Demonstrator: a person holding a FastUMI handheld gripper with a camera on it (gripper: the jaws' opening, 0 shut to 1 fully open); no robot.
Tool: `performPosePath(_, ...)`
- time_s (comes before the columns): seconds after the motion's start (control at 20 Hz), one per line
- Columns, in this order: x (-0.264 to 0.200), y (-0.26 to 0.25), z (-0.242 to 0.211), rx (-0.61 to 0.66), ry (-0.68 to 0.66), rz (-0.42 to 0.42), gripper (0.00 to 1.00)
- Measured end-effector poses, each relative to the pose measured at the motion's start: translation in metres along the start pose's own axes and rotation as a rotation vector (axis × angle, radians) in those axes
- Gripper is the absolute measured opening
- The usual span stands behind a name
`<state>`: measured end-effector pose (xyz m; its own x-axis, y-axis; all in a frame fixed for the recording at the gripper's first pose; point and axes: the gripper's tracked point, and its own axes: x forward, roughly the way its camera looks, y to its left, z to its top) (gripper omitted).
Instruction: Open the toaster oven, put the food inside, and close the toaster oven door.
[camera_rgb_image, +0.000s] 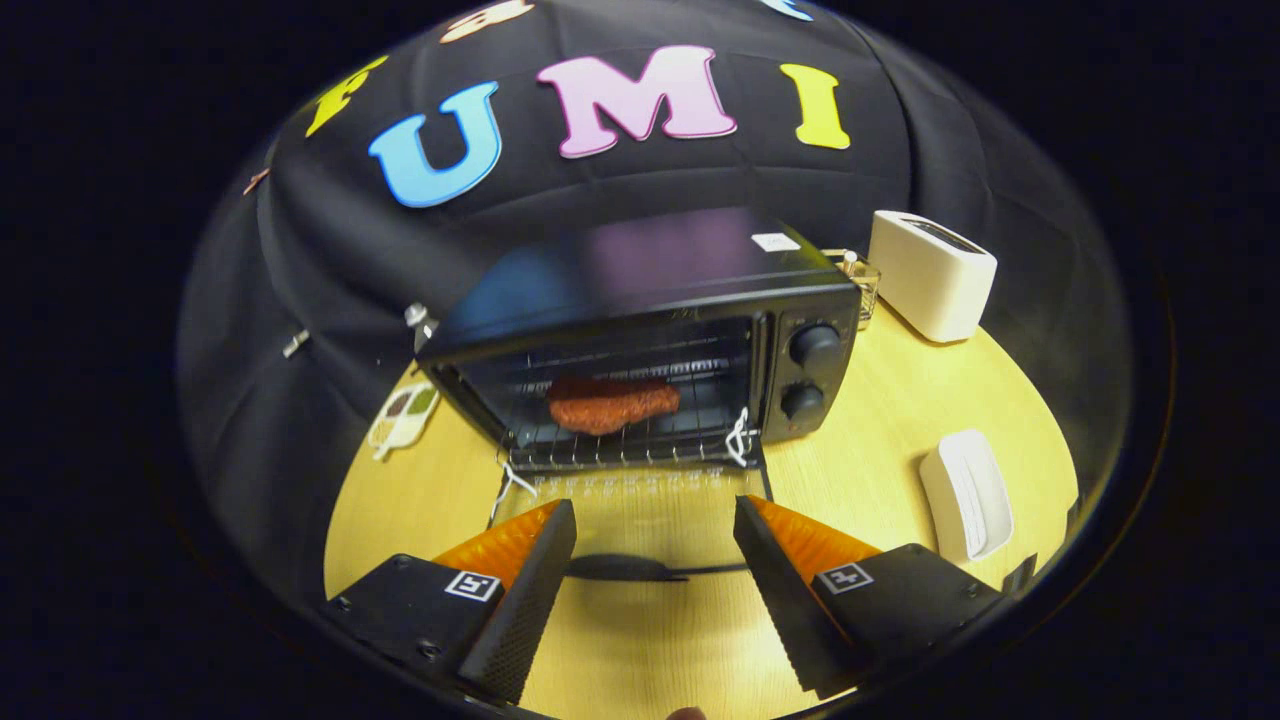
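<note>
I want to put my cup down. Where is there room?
Bare table lies between the oven and the white box, and left of the open door. It's crowded behind the oven's right, by the toaster. The open tongs hold nothing.

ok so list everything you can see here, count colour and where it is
toaster oven: 1, black, on the table just beyond the fingers, door dropped open
door: 1, glass, lying flat toward the fingers, its dark handle between them
food: 1, reddish brown, on the wire rack inside the oven
rack: 1, metal wire, inside the oven
knobs: 2, black, on the oven's right panel, one above the other
toaster: 1, white, behind and right of the oven
white box: 1, white, on the table right of the oven
small dish: 1, pale with coloured sections, left of the oven
table: 1, light wood, under everything
gripper: 1, fingers apart, holding nothing
</note>
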<state>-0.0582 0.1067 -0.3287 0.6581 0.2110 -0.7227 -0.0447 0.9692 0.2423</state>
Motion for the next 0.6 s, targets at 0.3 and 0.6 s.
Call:
performPosePath(0.3, 0.012, 0.017, -0.08, -0.108, 0.188, -0.017, 0.99)
performPosePath(0.6, 0.046, 0.017, -0.106, -0.084, 0.297, -0.098, 0.99)
